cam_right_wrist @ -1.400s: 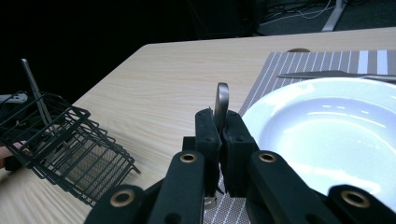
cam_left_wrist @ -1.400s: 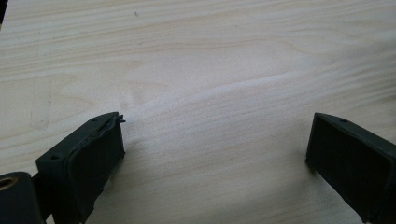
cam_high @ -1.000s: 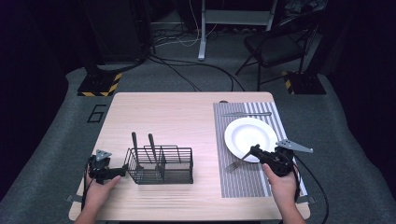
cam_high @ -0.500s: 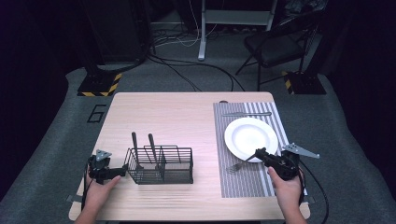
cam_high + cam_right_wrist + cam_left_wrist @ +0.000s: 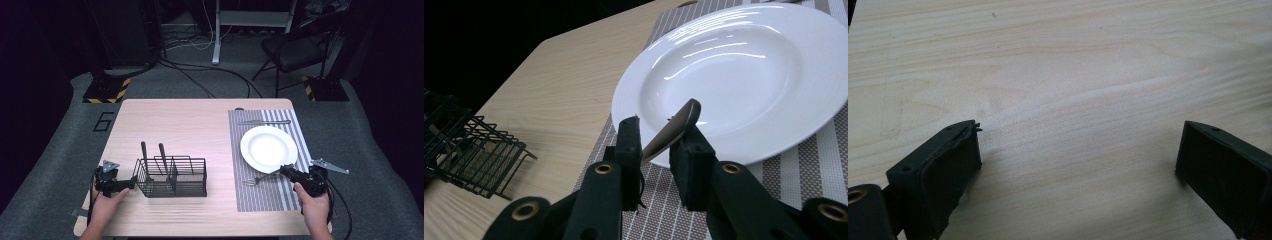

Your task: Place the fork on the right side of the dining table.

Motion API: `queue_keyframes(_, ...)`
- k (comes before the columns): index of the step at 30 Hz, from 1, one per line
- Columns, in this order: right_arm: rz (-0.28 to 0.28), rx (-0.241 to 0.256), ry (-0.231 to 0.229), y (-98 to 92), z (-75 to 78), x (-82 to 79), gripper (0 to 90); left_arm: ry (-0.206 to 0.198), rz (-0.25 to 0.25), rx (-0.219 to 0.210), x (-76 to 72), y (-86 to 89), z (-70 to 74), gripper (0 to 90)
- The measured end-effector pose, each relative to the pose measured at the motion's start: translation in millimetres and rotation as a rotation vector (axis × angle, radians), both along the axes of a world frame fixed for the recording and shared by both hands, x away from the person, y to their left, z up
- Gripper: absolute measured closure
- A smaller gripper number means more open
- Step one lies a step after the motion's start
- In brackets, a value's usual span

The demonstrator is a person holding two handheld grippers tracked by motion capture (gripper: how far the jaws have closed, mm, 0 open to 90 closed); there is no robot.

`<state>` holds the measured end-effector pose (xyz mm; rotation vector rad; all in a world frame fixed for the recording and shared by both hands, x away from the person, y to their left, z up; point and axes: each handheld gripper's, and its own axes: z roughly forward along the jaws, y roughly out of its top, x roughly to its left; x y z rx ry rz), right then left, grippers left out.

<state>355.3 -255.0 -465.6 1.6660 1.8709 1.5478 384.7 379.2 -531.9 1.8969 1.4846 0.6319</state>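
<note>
From the high view I have the right gripper [image 5: 286,171] at the lower right of the frame, on the striped placemat [image 5: 260,195] just below the white plate [image 5: 269,148], and its jaws are closed on the handle of a fork [image 5: 260,178] whose tines point left across the mat. In the right gripper view the metal handle [image 5: 672,131] stands between my two black jaws at centre frame, clamped narrow, with the plate [image 5: 744,75] filling the upper right and the black wire caddy [image 5: 471,150] at the left edge. A knife [image 5: 264,122] lies along the top of the mat, above the plate. My left gripper [image 5: 131,183] sits at the lower left of the high view, its tips just beside the left wall of the caddy [image 5: 172,177], which holds two dark-handled utensils [image 5: 145,155] upright. In the left gripper view the jaws stand wide apart at the lower corners with bare pale wood table [image 5: 1073,85] between them, holding nothing
</note>
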Motion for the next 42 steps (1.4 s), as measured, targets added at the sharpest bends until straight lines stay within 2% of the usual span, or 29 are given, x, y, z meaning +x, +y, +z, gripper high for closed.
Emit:
queue_keyframes(7, 0.006, 0.033, 0.018, -10.2, -12.1, 2.7, 69.9, 0.0, 0.0, 0.0, 0.0, 0.0, 0.0, 3.7)
queue_keyframes(10, 0.0, 0.025, 0.017, -13.2, -17.2, 3.4, 69.2, -0.001, 0.0, 0.0, 0.0, -0.1, 0.0, 3.8)
queue_keyframes(20, -0.052, 0.066, 0.029, -26.4, -32.2, 0.2, 67.5, -0.001, 0.0, -0.001, 0.0, -0.1, 0.0, 3.7)
queue_keyframes(21, -0.059, 0.074, 0.045, -26.4, -33.0, -0.4, 67.5, 0.0, 0.0, 0.0, 0.0, 0.0, 0.0, 3.7)
queue_keyframes(22, -0.059, 0.063, 0.038, -28.3, -36.3, 0.4, 67.3, 0.0, 0.0, 0.0, 0.0, 0.0, 0.0, 3.8)
queue_keyframes(32, -0.083, 0.085, 0.073, -35.3, -45.6, 1.5, 66.2, 0.0, 0.0, 0.0, 0.0, 0.0, 0.0, 3.7)
queue_keyframes(42, -0.109, 0.082, 0.088, -40.6, -50.2, 1.2, 66.1, 0.0, 0.0, 0.0, 0.0, 0.0, 0.0, 3.8)
